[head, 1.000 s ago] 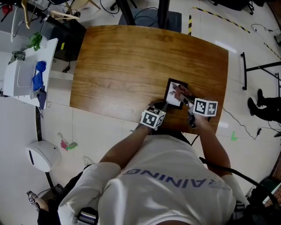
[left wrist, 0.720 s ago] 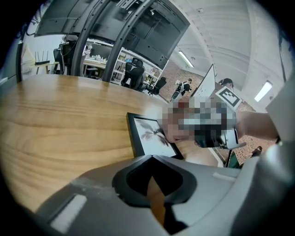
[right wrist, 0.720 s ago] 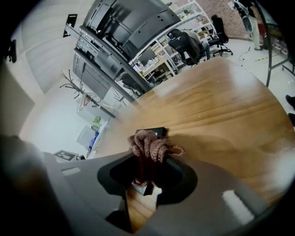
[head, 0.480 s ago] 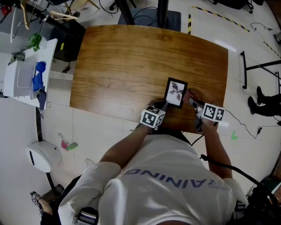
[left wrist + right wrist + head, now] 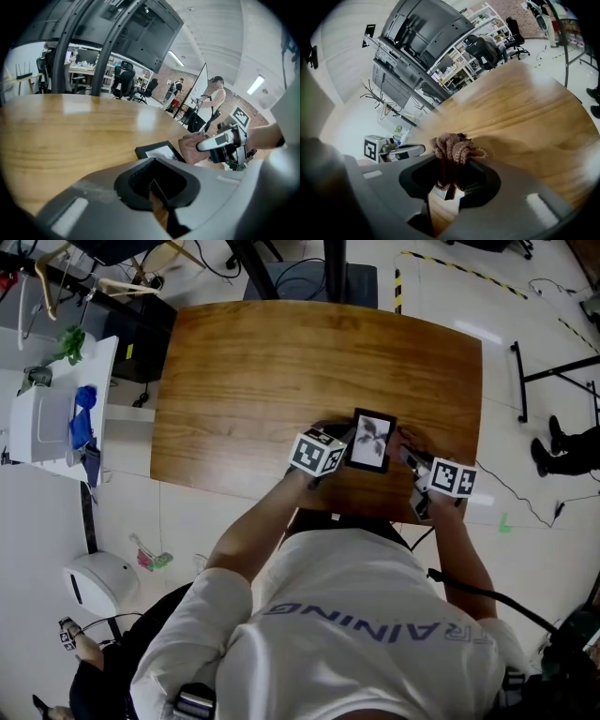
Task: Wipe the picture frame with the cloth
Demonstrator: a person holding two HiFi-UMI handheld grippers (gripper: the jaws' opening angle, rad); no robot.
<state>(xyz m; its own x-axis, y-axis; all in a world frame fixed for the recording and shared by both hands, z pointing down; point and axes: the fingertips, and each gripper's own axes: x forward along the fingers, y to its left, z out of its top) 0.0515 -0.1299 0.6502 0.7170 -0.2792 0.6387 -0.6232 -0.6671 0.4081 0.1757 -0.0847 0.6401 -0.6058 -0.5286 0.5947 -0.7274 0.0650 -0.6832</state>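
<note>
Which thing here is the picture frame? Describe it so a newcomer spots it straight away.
Start at the wooden table and go to its near edge, by the person. The picture frame lies flat there, between the left gripper and right gripper. It is the only black-rimmed rectangle, with a pale picture of a dark leafy shape inside.

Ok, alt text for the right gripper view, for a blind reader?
The right gripper has its jaws shut on a bunched reddish-brown cloth above a wooden table. Shelves and office chairs stand in the room beyond.
</note>
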